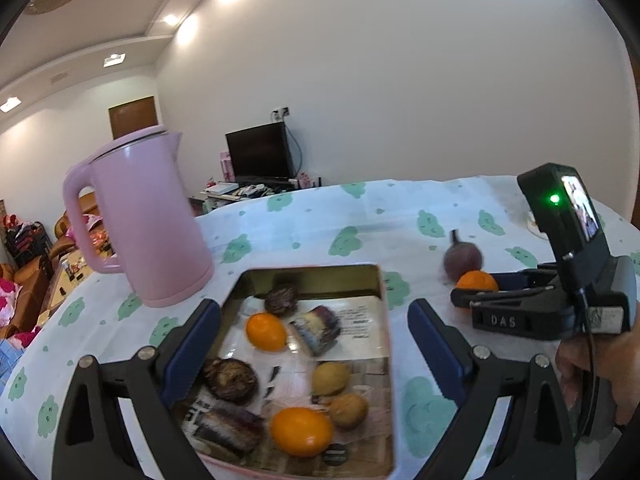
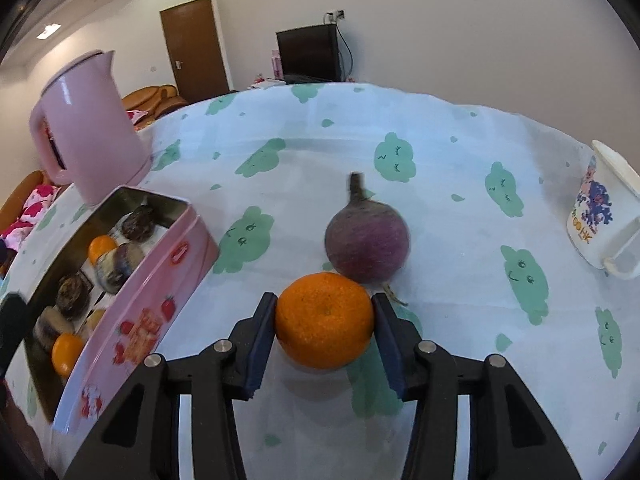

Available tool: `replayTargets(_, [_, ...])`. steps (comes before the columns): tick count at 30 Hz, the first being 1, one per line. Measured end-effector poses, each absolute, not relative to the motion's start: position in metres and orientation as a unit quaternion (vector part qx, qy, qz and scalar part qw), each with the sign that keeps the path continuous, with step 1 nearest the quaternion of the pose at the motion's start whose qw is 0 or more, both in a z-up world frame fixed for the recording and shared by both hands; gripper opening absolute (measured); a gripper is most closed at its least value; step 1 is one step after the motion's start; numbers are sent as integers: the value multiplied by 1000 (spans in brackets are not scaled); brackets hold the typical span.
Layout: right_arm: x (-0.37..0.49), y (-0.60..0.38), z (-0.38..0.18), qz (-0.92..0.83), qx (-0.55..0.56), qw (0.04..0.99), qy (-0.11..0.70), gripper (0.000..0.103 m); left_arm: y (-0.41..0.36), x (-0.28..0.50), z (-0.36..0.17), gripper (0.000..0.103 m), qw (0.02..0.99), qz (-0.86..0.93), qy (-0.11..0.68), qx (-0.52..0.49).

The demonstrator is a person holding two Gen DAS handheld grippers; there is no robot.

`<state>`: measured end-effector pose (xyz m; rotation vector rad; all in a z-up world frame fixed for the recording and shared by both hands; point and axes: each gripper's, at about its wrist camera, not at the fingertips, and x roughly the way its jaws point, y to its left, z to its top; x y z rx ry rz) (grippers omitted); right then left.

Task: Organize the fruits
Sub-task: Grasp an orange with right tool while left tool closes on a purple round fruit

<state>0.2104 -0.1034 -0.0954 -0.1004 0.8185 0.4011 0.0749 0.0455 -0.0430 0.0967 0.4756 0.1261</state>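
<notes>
My right gripper [image 2: 325,316] is shut on an orange [image 2: 325,320] that rests on or just above the tablecloth; it also shows in the left wrist view [image 1: 477,281]. A purple beet [image 2: 367,239] with a stem lies just behind the orange, touching it. My left gripper [image 1: 314,322] is open and empty, hovering over a pink tin box [image 1: 390,360] that holds two oranges [image 1: 265,331], several dark fruits and small brown ones. The box also shows in the right wrist view [image 2: 160,300], at the left.
A pink kettle [image 1: 140,220] stands left of the box, close behind my left finger. A white printed cup [image 2: 600,216] lies at the far right. The table has a white cloth with green cloud prints [image 2: 440,140].
</notes>
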Motion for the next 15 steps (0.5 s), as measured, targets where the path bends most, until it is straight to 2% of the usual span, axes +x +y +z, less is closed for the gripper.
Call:
replayTargets(5, [204, -140, -82, 162, -48, 914, 369, 49, 12, 89, -39, 97, 967, 26, 246, 55])
replayTargets(15, [214, -207, -80, 103, -34, 930, 351, 49, -57, 157, -58, 95, 946, -35, 320, 42])
